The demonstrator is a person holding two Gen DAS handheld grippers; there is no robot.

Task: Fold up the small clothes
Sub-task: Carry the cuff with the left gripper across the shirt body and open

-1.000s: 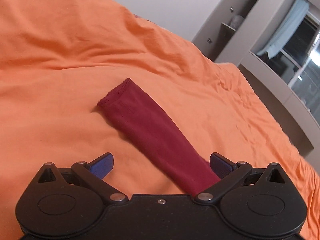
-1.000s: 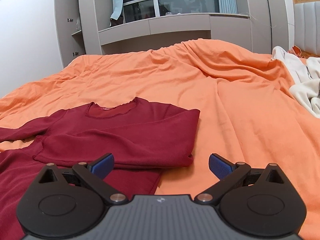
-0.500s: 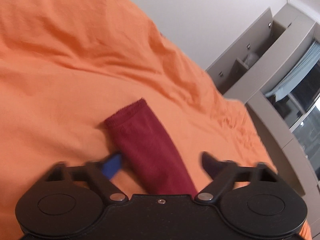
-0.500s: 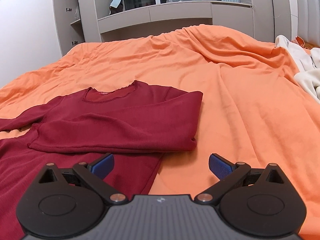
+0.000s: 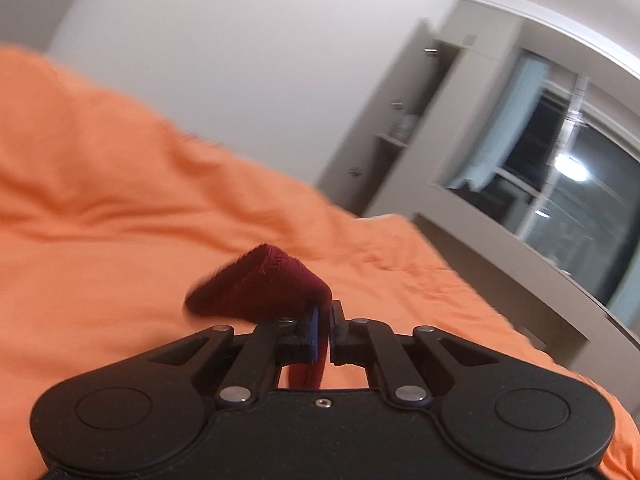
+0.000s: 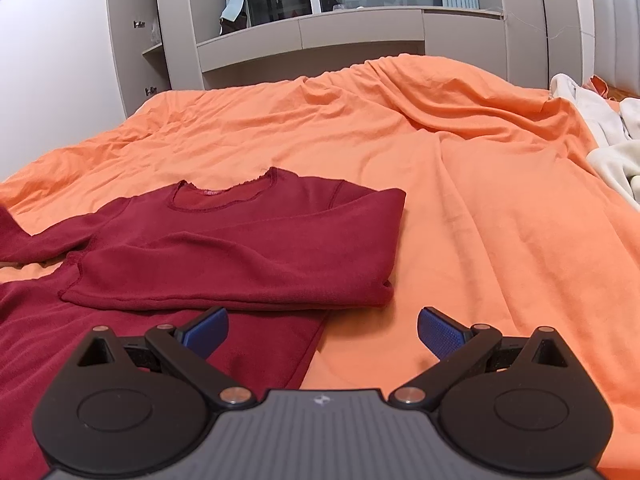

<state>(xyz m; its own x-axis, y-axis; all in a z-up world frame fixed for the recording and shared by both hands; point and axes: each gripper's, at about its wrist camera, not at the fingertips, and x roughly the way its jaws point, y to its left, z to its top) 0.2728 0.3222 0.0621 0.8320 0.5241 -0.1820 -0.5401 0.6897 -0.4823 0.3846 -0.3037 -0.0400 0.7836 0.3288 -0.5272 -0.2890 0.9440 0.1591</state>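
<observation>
A dark red long-sleeved top point(image 6: 240, 248) lies on the orange bedsheet point(image 6: 460, 200), its right sleeve folded across the chest. In the left wrist view my left gripper point(image 5: 323, 320) is shut on the end of the other sleeve point(image 5: 264, 284), whose cuff stands lifted and bunched above the sheet. My right gripper point(image 6: 322, 332) hovers open over the top's lower right edge, with nothing between its blue pads point(image 6: 440, 334).
Grey wall cabinets and a dark window point(image 6: 360, 8) stand beyond the bed. A white blanket point(image 6: 608, 136) is heaped at the bed's right side. The orange sheet point(image 5: 100, 208) stretches wide to the left of the held sleeve.
My left gripper closed on the sleeve that lay flat between its open jaws and lifted it, tilting upward. The right gripper stayed almost still and open.
</observation>
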